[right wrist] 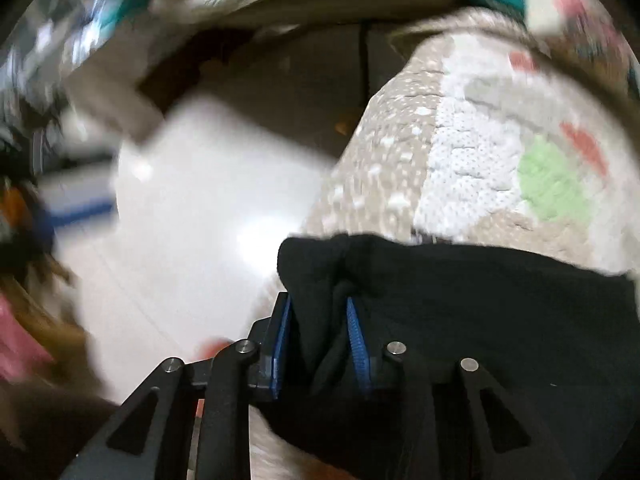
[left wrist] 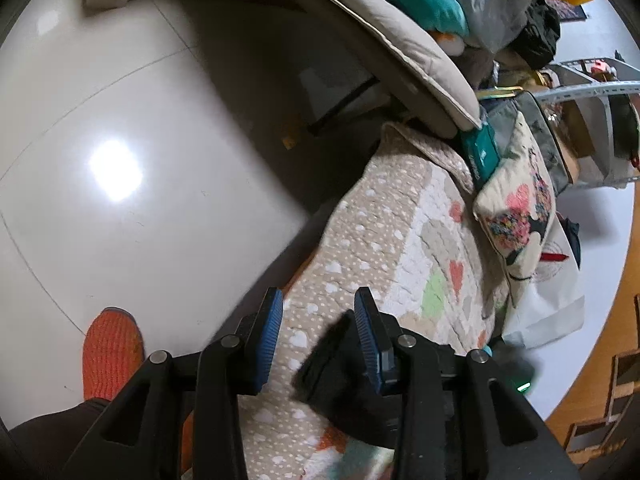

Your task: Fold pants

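Note:
The black pants (right wrist: 460,300) lie on a quilted bed cover (right wrist: 480,152) with hearts and dots. In the right wrist view my right gripper (right wrist: 318,308) has its blue pads on either side of a bunched fold of the pants at the cover's edge, gripping it. The view is blurred. In the left wrist view my left gripper (left wrist: 318,308) is open above the cover (left wrist: 384,240). A corner of the black pants (left wrist: 332,364) lies against its right pad, between the fingers, not clamped.
A glossy white tiled floor (left wrist: 120,140) lies left of the bed. An orange slipper (left wrist: 112,352) is at lower left. A patterned cushion (left wrist: 516,208), a beige cushion (left wrist: 404,52), a teal item and bags pile at the bed's far end. A metal rack (left wrist: 592,92) stands beyond.

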A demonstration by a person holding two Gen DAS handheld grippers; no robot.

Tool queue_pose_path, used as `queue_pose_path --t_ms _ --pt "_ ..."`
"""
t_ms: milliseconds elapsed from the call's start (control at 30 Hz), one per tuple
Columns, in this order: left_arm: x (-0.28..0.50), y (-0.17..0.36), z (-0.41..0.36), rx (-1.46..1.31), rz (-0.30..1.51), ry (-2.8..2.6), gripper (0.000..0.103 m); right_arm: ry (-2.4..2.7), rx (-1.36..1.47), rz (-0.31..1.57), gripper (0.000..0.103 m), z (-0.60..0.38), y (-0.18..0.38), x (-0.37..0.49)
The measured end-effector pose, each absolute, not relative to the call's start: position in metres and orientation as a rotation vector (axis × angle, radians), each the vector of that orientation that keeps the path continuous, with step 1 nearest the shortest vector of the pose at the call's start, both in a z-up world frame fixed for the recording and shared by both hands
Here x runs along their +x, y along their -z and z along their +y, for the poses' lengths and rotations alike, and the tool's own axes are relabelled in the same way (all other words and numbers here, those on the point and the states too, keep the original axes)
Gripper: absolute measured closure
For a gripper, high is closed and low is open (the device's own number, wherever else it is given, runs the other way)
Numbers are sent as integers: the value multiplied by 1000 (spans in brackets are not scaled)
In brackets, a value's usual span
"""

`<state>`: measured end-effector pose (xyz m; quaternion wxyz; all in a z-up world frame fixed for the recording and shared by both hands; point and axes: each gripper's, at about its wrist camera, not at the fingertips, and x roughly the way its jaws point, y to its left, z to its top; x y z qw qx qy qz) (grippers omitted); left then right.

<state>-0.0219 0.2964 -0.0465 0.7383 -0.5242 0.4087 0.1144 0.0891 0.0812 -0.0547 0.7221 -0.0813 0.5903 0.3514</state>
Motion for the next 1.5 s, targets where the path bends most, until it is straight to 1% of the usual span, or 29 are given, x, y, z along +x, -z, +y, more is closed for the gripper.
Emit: queue_pose_path --t_ms 33,100,200,233,267,300,333,400,433,500,600,633,767,800,833,867,900,933,967,1067,1267,1433,1500 --pt "-24 49 294 -1150 898 -270 66 -786 -114 1312 69 73 48 99" --pt "-26 56 287 -1159 902 -291 63 -746 -47 1298 61 53 33 119" --pt "-28 69 267 -1172 916 -287 62 -716 -73 1268 56 38 20 134" --pt "-30 76 259 -1187 919 -281 60 -731 -97 1279 53 39 20 137" --pt "-31 82 250 -1204 927 -267 59 -749 -128 1287 48 43 19 131" --pt "-32 86 244 -1215 931 -253 59 -766 -170 1288 45 52 21 132" --pt "-33 91 237 -1222 934 -238 58 -783 -222 1285 43 63 22 131" --pt "-35 97 224 -1204 945 -242 54 -828 -347 1274 36 88 23 115" --pt "-34 101 218 -1185 950 -241 52 -844 -403 1265 35 97 26 109" --pt "-28 106 209 -1144 973 -223 52 -876 -523 1258 32 117 34 100" --pt "-22 112 202 -1126 973 -207 51 -884 -665 1261 32 143 53 93" --pt "-21 113 200 -1118 977 -206 48 -881 -691 1263 32 147 58 91" --pt "-17 127 191 -1127 1015 -212 42 -854 -812 1274 32 167 77 82" --pt "-17 132 191 -1136 1033 -210 42 -839 -851 1274 33 171 83 80" --pt "-17 132 191 -1132 1046 -201 43 -819 -884 1277 37 174 88 78" --pt "-17 129 191 -1122 1053 -182 63 -796 -910 1279 68 174 93 76" --pt "-16 124 191 -1127 1039 -138 76 -770 -920 1268 85 172 93 75" --pt "-15 120 190 -1126 1032 -107 92 -767 -900 1259 86 170 90 75" --pt "-15 112 188 -1102 1027 -91 93 -773 -857 1260 89 165 84 76" --pt "-16 95 182 -1084 981 -33 94 -786 -746 1237 92 148 59 78" --pt "1 68 150 -1057 912 155 94 -743 -531 1195 92 91 13 100" --pt "27 48 106 -960 896 270 94 -644 -381 1182 92 30 -10 125" --pt "38 46 88 -934 910 309 94 -590 -311 1195 95 -3 -11 141"
